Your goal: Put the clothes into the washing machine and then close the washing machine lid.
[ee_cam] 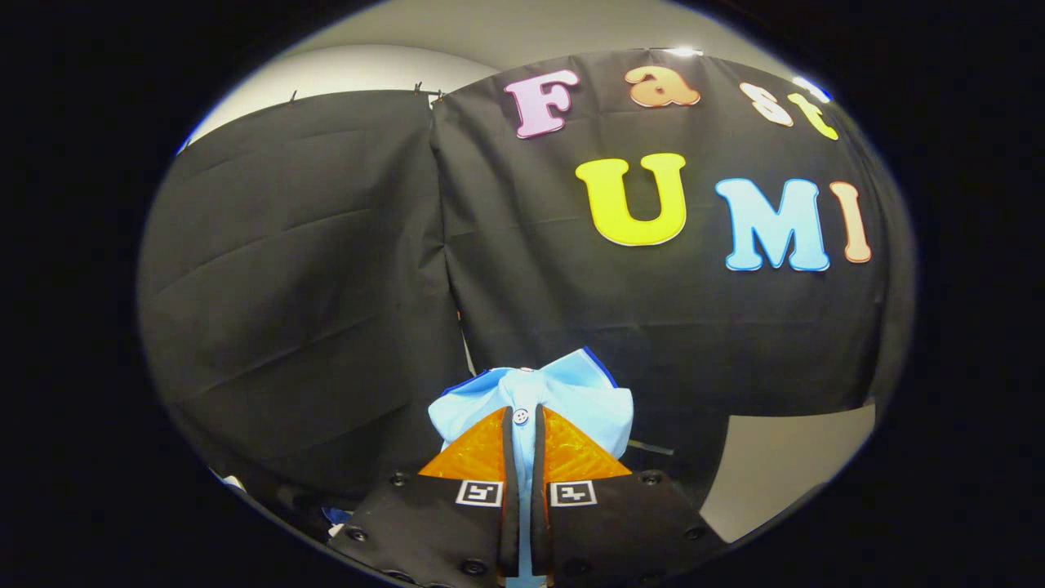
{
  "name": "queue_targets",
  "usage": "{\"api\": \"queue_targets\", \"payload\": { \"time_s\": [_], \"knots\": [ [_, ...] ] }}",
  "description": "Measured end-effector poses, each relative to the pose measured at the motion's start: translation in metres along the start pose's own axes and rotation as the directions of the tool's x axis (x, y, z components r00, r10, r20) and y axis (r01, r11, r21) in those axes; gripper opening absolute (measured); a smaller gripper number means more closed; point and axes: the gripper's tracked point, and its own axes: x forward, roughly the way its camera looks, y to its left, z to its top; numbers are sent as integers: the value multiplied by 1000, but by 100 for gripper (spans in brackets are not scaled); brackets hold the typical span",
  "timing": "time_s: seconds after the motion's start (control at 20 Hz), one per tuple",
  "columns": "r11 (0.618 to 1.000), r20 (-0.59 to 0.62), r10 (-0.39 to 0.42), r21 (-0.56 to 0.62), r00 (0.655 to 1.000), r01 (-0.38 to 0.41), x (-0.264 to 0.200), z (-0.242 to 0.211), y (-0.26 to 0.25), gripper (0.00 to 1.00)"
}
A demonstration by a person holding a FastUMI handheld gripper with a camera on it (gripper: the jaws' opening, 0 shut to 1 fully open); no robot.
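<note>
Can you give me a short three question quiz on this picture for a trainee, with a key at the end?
1. True or false: the gripper is wide open with nothing between its fingers.
2. What is the light blue cloth garment with a small white button doing? A) lying flat on a table B) pinched between the two fingers and bunched up just beyond their tips C) hanging on a hook
3. Fill in: behind the garment hangs the booth's black ____ wall.

Key: 1 false, the fingers are closed on the garment. 2 B. 3 cloth.
</note>
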Motion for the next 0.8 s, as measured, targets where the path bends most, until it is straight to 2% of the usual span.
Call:
{"api": "queue_targets", "payload": {
  "time_s": [0.3, 0.8],
  "knots": [
    [998, -18, 57, 28, 998, -56, 28, -12, 33, 7],
    [997, -93, 68, 26, 993, -66, 60, -59, 52, 7]
  ]
}}
